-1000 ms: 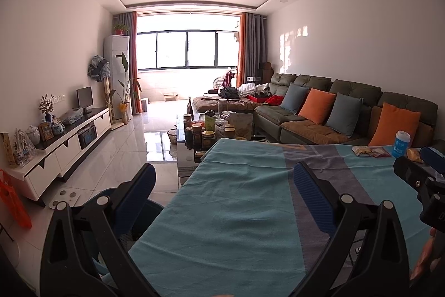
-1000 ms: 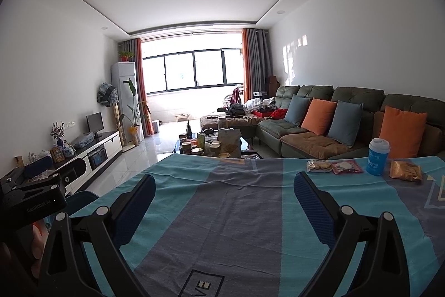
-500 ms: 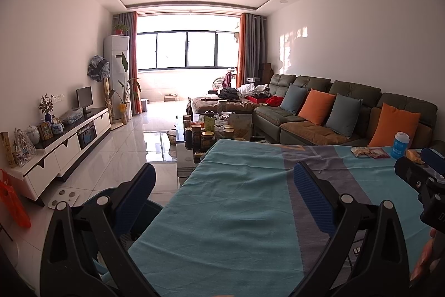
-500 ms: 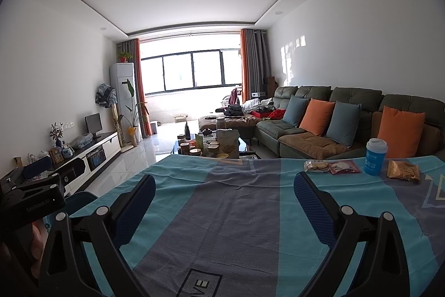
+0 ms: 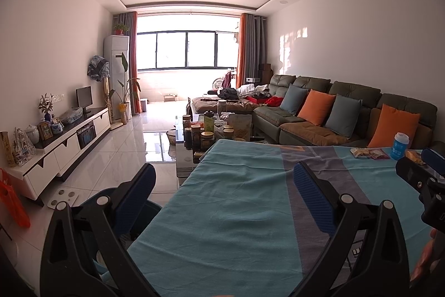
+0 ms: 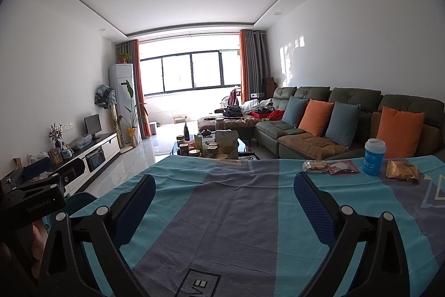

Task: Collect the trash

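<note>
Two grippers empty, I hold both level over the cloth to survey | left gripper (image 5: pixel 222 196) jaws wide apart, above table edge | right gripper (image 6: pixel 224 202) jaws wide apart | trash at far right of table (image 6: pixel 236 210): two wrappers (image 6: pixel 329 166), cup (image 6: pixel 374 160), golden packet (image 6: pixel 402 170), well apart from grippers | I judge right one reaches first.

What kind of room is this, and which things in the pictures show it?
Most likely a home living room: a long sofa with cushions along the right wall, a TV cabinet on the left, a crowded coffee table, and a cloth-covered table in front.
</note>
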`<state>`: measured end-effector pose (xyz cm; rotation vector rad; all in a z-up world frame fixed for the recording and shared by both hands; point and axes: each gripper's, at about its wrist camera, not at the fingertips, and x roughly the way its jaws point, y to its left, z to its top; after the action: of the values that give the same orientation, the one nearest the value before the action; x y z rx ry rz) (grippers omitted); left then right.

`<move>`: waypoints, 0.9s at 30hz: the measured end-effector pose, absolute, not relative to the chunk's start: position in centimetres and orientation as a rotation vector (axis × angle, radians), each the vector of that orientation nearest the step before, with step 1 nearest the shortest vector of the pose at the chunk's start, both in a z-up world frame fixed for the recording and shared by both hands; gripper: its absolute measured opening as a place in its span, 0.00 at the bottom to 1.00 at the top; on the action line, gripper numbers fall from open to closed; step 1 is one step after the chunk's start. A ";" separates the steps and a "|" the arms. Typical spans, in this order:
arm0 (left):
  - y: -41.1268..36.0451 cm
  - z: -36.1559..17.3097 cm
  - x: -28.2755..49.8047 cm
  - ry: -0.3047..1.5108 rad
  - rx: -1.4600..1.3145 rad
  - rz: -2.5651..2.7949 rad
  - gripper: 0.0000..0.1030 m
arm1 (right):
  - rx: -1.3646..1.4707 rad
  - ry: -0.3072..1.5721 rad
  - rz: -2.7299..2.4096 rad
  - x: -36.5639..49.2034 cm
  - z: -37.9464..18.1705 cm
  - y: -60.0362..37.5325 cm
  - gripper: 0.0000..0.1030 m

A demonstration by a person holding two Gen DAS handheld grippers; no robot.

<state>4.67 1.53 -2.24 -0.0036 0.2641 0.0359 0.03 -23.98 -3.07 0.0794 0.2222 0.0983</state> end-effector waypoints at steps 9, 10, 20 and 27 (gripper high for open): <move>1.5 -2.2 4.7 0.265 -0.004 0.032 0.95 | 0.080 0.219 0.097 -0.1 -3.1 -24.1 0.93; 1.4 -2.3 4.7 0.264 -0.004 0.033 0.95 | 0.081 0.220 0.096 -0.1 -3.1 -24.1 0.93; 1.4 -2.3 4.8 0.268 -0.004 0.028 0.95 | 0.083 0.217 0.096 -0.2 -3.1 -24.2 0.93; 1.4 -2.3 4.8 0.268 -0.004 0.027 0.95 | 0.085 0.217 0.097 -0.2 -3.1 -24.2 0.93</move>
<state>4.85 1.45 -2.32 -0.0041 0.2678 0.0273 -0.17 -24.25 -3.10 0.0847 0.2165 0.0967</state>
